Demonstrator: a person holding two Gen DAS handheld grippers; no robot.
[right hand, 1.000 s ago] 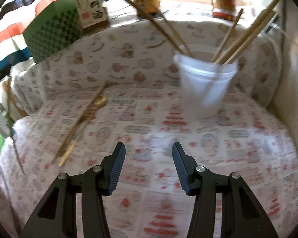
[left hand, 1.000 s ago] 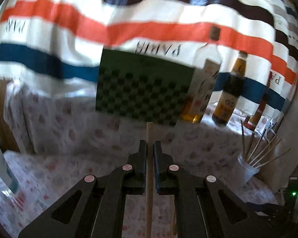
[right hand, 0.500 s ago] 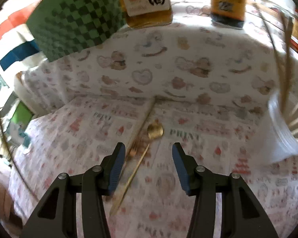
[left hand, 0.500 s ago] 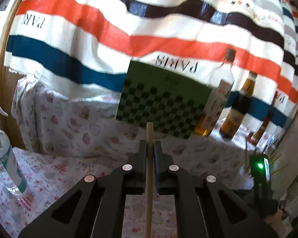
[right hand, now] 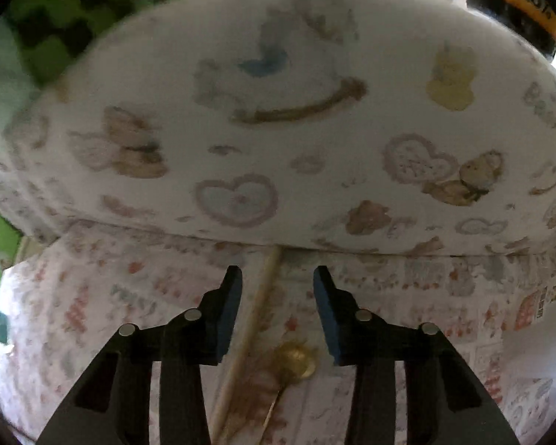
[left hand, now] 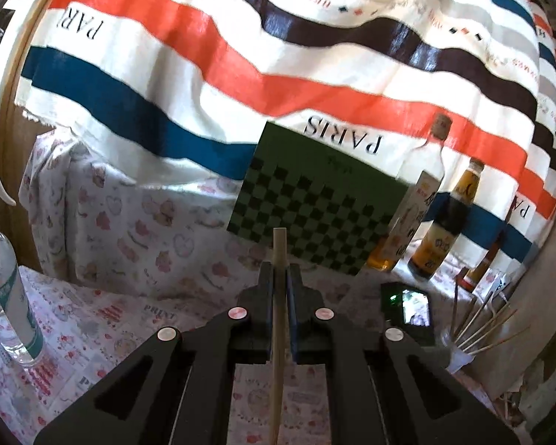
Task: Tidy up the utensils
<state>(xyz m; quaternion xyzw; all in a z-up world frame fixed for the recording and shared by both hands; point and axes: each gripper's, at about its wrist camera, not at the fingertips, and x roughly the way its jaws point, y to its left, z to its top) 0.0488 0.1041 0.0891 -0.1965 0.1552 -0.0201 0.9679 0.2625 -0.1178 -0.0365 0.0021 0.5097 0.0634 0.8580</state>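
Observation:
My left gripper (left hand: 279, 274) is shut on a wooden chopstick (left hand: 278, 333) that stands upright between its pads, its tip rising past the fingertips. At the far right of the left wrist view a clear cup (left hand: 459, 352) holds several wooden sticks. My right gripper (right hand: 277, 278) points down at the patterned cloth, its jaws closing. Between them on the cloth lie a wooden chopstick (right hand: 257, 304) and a gold spoon (right hand: 294, 361), neither touched by the pads.
A green checkered box (left hand: 315, 215), two bottles (left hand: 441, 222) and a red-capped bottle (left hand: 482, 267) stand on a raised cloth-covered ledge (right hand: 278, 129) at the back. A clear spray bottle (left hand: 7, 296) stands at the left. A striped cloth hangs behind.
My right gripper has swung left from the cup, come down low over the chopstick and spoon, and its jaws have narrowed. The left gripper has shifted sideways, still gripping its chopstick.

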